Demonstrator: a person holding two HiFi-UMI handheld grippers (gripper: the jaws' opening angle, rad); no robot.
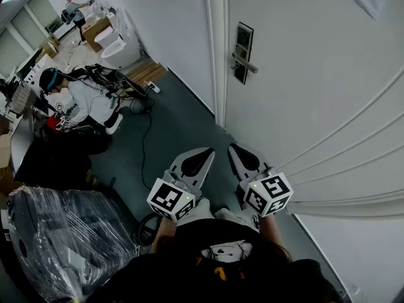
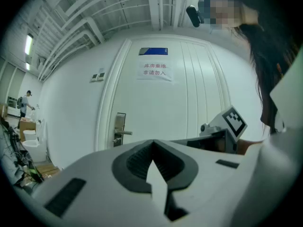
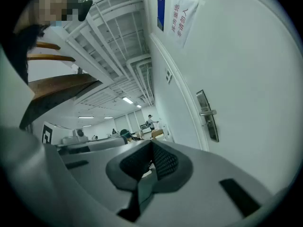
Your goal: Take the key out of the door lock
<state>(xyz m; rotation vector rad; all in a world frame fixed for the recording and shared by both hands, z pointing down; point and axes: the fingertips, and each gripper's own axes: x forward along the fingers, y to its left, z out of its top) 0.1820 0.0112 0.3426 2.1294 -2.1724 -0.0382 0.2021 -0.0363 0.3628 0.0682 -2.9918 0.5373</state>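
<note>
A white door (image 1: 303, 93) fills the right of the head view. Its dark lock plate with a silver lever handle (image 1: 242, 53) sits well ahead of both grippers. The left gripper view shows that lock plate (image 2: 120, 129) at left, the right gripper view shows it (image 3: 208, 115) at right. The key is too small to make out. My left gripper (image 1: 208, 150) and right gripper (image 1: 234, 146) hang side by side low in front of the door, far short of the lock. Both are shut with nothing between the jaws.
A paper notice (image 2: 155, 71) hangs on the door. On the floor to the left a person (image 1: 76, 103) sits among black cables (image 1: 142, 137). A plastic-wrapped bulky object (image 1: 57, 238) stands at the lower left. White toilets (image 1: 120, 43) and boxes stand further back, where another person (image 1: 76, 11) stands.
</note>
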